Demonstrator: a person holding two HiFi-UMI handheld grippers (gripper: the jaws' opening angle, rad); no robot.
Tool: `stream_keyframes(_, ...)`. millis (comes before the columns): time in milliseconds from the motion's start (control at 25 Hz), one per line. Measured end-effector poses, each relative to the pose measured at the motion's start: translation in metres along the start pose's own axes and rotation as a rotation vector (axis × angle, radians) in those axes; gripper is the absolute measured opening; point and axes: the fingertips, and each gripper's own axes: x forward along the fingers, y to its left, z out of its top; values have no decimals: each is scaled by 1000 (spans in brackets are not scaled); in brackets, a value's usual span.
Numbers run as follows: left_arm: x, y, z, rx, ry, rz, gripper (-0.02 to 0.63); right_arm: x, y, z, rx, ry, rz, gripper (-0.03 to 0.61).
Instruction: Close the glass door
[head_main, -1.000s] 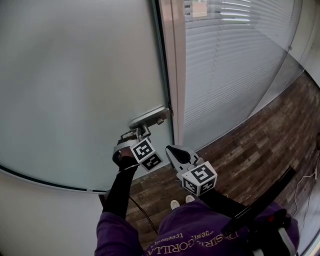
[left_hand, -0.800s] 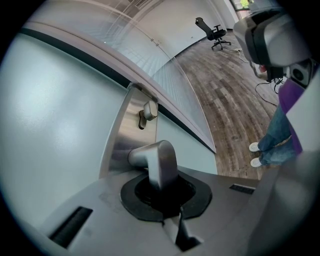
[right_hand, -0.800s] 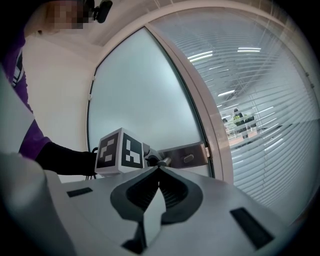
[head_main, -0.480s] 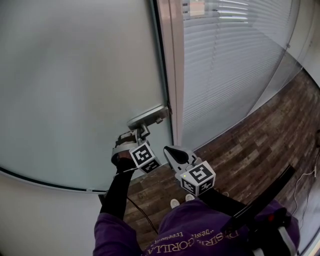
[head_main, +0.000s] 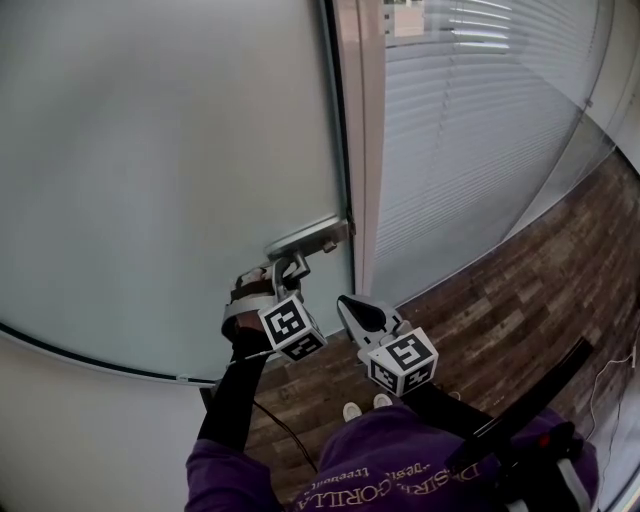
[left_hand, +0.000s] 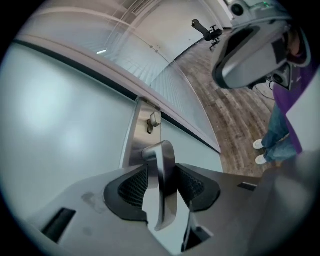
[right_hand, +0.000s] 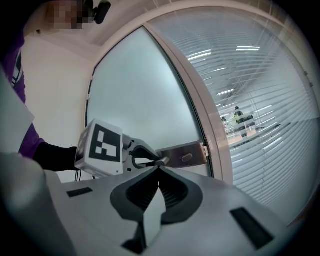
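The frosted glass door (head_main: 170, 150) stands with its edge against the pale door frame (head_main: 365, 150). Its steel lock plate (head_main: 305, 237) carries a lever handle (left_hand: 162, 185) that points down. My left gripper (head_main: 283, 272) is at that lever, jaws opening. In the left gripper view the lever runs between the two dark pads (left_hand: 134, 186), with thin gaps on both sides. My right gripper (head_main: 352, 308) hangs just right of it, shut and empty, tips touching (right_hand: 159, 170). From there I see the left gripper's marker cube (right_hand: 100, 147) and the lock plate (right_hand: 182, 152).
Right of the frame runs a glass wall with white blinds (head_main: 480, 130). Dark wood-plank floor (head_main: 530, 300) lies below it. A black cable (head_main: 280, 425) trails on the floor by the person's white shoes (head_main: 360, 407). A plain white wall (head_main: 90, 420) is at lower left.
The left jaws, shut on the lever before, have spread apart around it, and that hand has lifted a little. The right gripper has kept still.
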Motion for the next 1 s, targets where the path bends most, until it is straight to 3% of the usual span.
stream_keyframes(200,-31,1,-5,-24,-40,139,140,-1,-2,0,-6,5,-2,-3)
stream_keyframes(360,-70,11,-11,-162,-107,282,140,-2,-5,2,-7,-4,-10,-3)
stream_keyframes(480,-99,18,-13,-386,-216,354,138,0,-7,3,-4,-7,-9,-3)
stream_keyframes(640,-130,14,-15,-842,-475,411,135,1,-2,4,-7,-8,1,-3)
stream_keyframes(720,-134,3,-23,-1042,-537,425,95,2,1,3,-10,-5,2,-3)
stream_keyframes(800,-133,-12,-31,-1174,-551,417,0,1,2,1,-14,-1,2,-3)
stream_keyframes(1000,-127,-37,-42,-1410,-580,392,0,-1,6,1,-20,1,2,-3)
